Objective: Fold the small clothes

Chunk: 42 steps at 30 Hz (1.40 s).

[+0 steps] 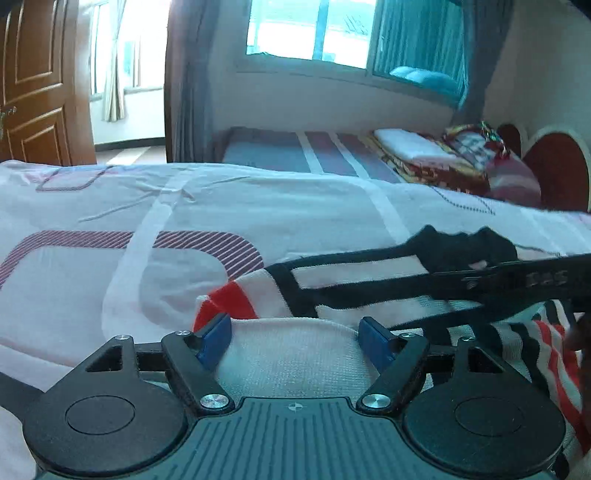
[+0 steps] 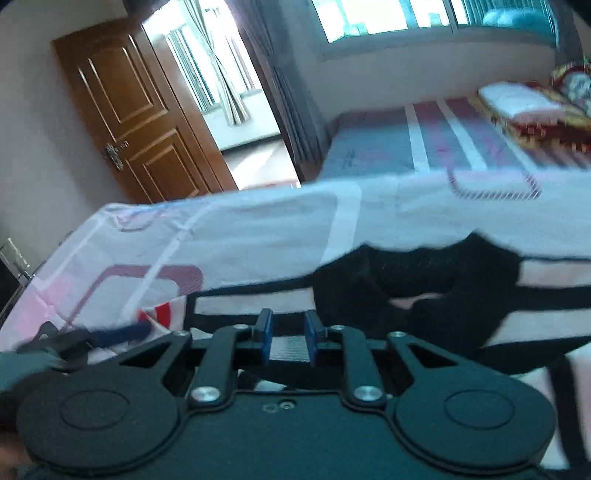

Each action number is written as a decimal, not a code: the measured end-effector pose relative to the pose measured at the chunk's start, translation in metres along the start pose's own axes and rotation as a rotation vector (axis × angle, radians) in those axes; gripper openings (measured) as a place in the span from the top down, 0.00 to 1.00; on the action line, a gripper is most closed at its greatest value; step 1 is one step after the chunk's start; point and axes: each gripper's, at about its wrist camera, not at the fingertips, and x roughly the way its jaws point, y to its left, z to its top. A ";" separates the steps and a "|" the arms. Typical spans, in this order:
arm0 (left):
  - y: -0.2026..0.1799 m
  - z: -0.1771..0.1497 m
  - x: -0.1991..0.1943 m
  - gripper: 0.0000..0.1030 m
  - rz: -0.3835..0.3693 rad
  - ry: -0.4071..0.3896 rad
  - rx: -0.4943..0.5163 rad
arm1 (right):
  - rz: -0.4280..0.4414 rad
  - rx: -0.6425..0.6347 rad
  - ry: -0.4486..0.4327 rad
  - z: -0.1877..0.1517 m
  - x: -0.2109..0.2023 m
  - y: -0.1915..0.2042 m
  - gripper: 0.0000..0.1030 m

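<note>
A small knitted garment (image 1: 354,271), white with black bands and red stripes, lies flat on the pink-and-white bedsheet (image 1: 110,206). My left gripper (image 1: 294,332) stands open wide over its near white edge, and the blue pads (image 1: 218,332) do not press the cloth. A black finger of the right gripper (image 1: 517,278) reaches in from the right over the garment. In the right wrist view my right gripper (image 2: 289,332) hovers over the garment (image 2: 251,299) near its black collar (image 2: 417,284). Its blue pads (image 2: 265,330) stand a narrow gap apart, and no cloth is pinched. The left gripper's finger (image 2: 118,332) shows blurred at the left.
Behind the bedsheet (image 2: 258,221) stands a second bed (image 1: 280,151) with a striped cover and folded blankets (image 1: 436,158) by its headboard. A brown door (image 2: 129,110) stands open at the left. A window (image 1: 306,29) and grey curtains line the far wall.
</note>
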 end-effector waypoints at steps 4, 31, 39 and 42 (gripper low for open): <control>-0.001 0.001 -0.028 0.26 -0.010 -0.053 -0.026 | -0.004 0.011 0.021 -0.003 0.002 -0.002 0.80; -0.049 -0.042 -0.074 0.25 0.065 -0.041 0.054 | -0.135 0.057 -0.018 -0.060 -0.121 -0.092 0.93; -0.120 -0.063 -0.071 0.21 -0.028 -0.021 0.121 | -0.076 -0.070 -0.003 -0.088 -0.142 -0.055 0.76; -0.102 -0.065 -0.072 0.11 -0.025 -0.013 0.060 | -0.109 -0.086 -0.010 -0.100 -0.150 -0.075 0.80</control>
